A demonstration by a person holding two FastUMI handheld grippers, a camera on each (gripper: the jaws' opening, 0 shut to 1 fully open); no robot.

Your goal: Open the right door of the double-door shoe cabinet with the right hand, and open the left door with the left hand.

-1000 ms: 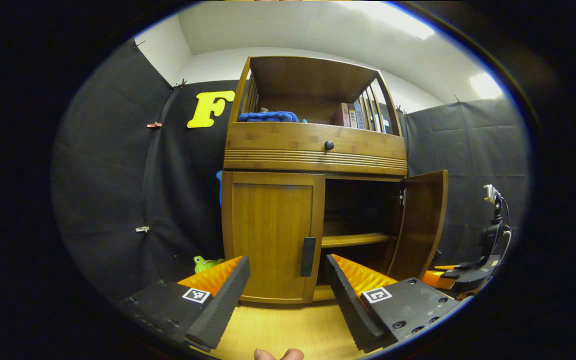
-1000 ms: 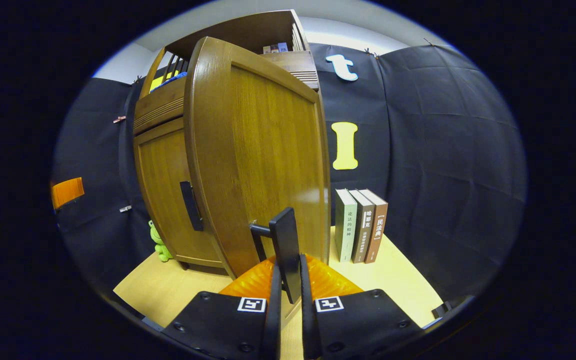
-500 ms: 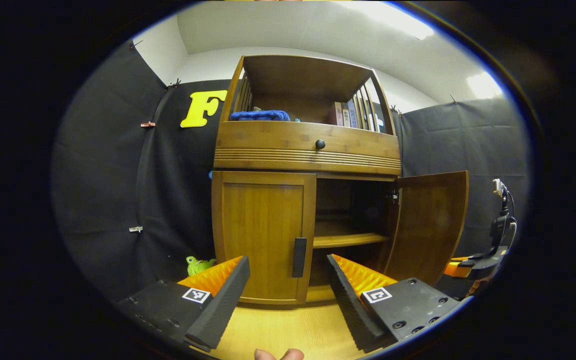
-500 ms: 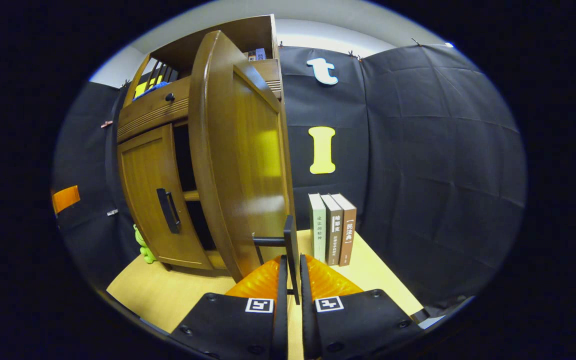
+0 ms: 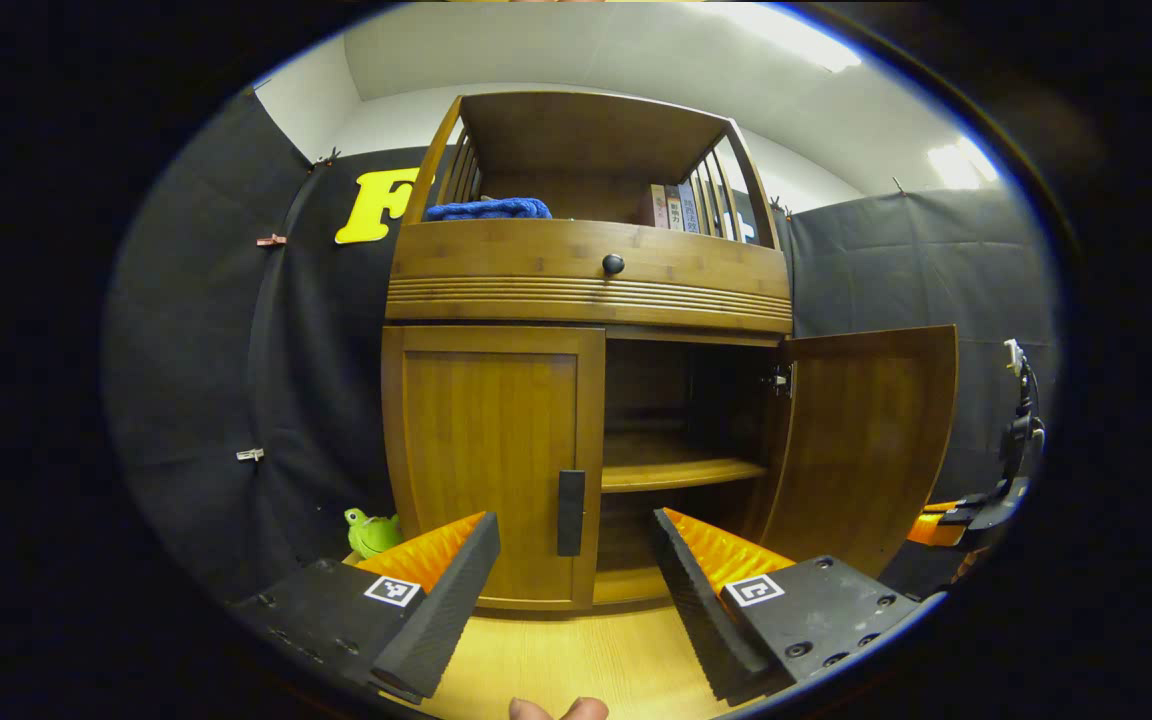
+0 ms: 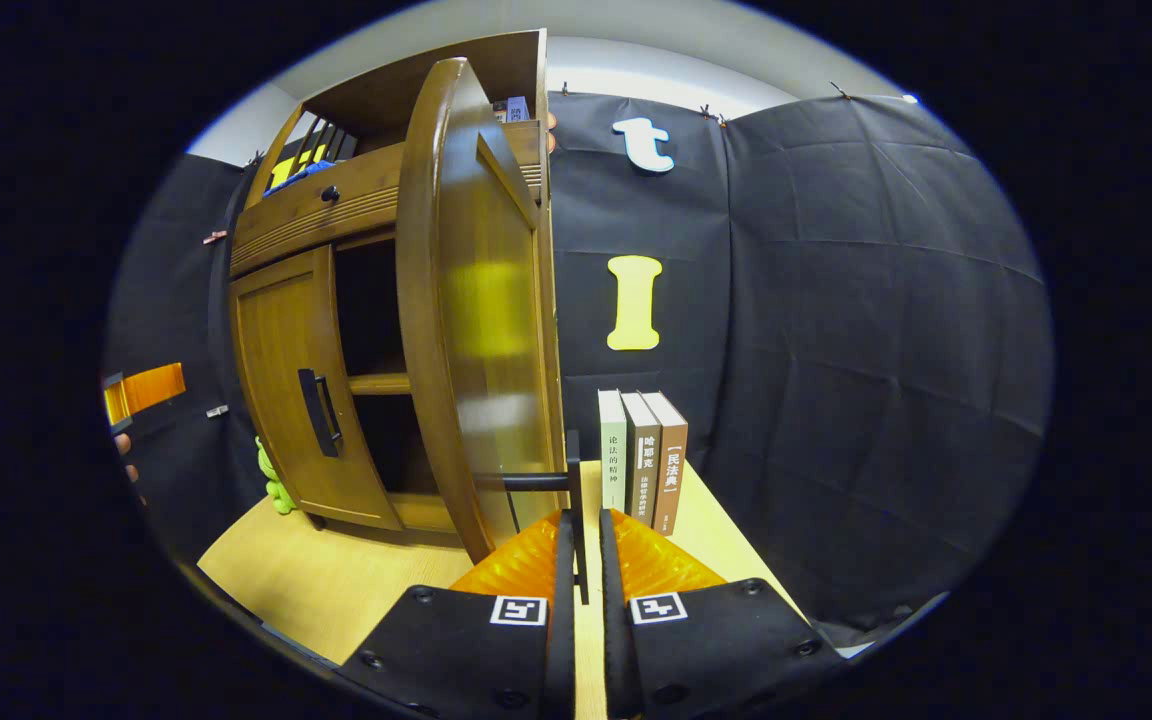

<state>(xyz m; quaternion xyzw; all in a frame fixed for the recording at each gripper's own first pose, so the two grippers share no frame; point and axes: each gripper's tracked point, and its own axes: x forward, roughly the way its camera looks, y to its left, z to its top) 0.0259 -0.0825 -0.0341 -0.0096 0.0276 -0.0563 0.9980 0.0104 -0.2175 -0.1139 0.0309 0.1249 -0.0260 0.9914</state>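
In the right gripper view we see our right gripper (image 6: 581, 545) closed on the dark handle (image 6: 572, 480) of the right door (image 6: 481, 310); both fingers press on the thin bar from either side. That door stands swung wide out from the shoe cabinet (image 6: 281, 370), and we look almost along its edge. In the left gripper view the same door (image 5: 861, 440) hangs open on the right side of the cabinet (image 5: 586, 280), and a part of the right gripper (image 5: 966, 510) shows beyond the door's far edge.

Our left gripper (image 5: 576, 590) is spread wide and holds nothing; it hangs in front of the cabinet, apart from it, above the pale wooden table (image 5: 556, 660). The left door (image 5: 491, 460) is shut, and its dark upright handle (image 5: 570, 512) lies between the two fingers in the view, farther back.

The open right half shows a dark inside with one shelf (image 5: 681, 470); we cannot tell whether anything lies on it. Above the doors runs a drawer (image 5: 586, 265) with a round dark knob (image 5: 613, 264), shut. The open top compartment holds a blue cloth (image 5: 486, 209) at the left and some books (image 5: 671, 205) at the right. A small green toy (image 5: 371, 530) sits on the table at the cabinet's left foot.

Three books (image 6: 641, 460) stand upright on the table, right of the open door, against the black wall. Their spines bear writing that we cannot read with certainty.
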